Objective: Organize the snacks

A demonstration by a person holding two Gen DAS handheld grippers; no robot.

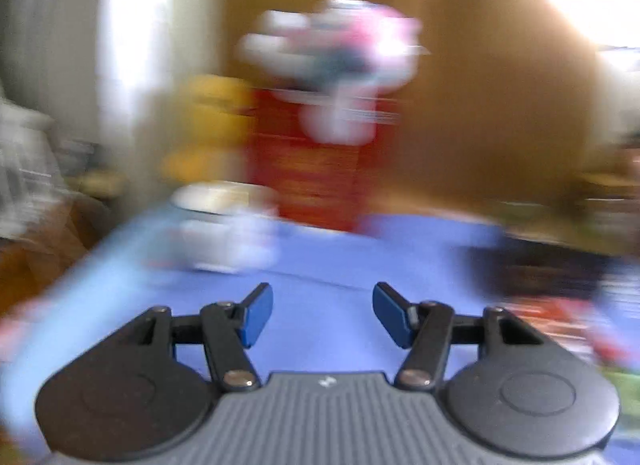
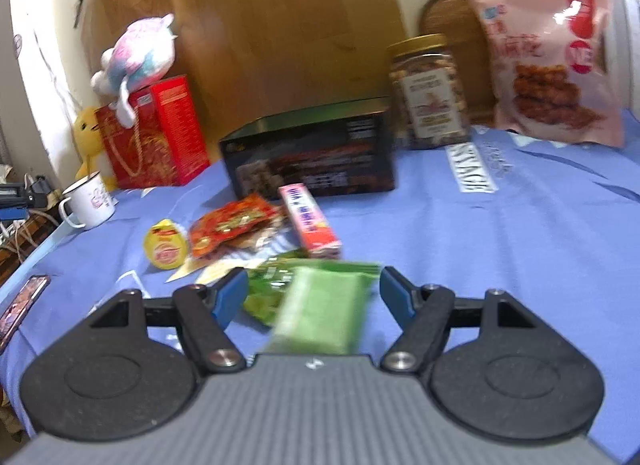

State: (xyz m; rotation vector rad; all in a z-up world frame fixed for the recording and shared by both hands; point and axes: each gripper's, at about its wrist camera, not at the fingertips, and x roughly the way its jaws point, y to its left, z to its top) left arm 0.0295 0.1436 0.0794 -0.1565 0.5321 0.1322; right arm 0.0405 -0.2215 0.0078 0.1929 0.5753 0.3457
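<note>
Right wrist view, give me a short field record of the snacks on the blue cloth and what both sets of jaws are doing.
surface: blue cloth
back row: red box, black box, nut jar, pink bag
loose pile: yellow cup snack, red packet, pink stick box, green packets
right gripper: jaws apart, blurred green packet between them, no pad visibly pressing on it
left gripper: jaws apart, nothing between them
left wrist view: heavily blurred
</note>
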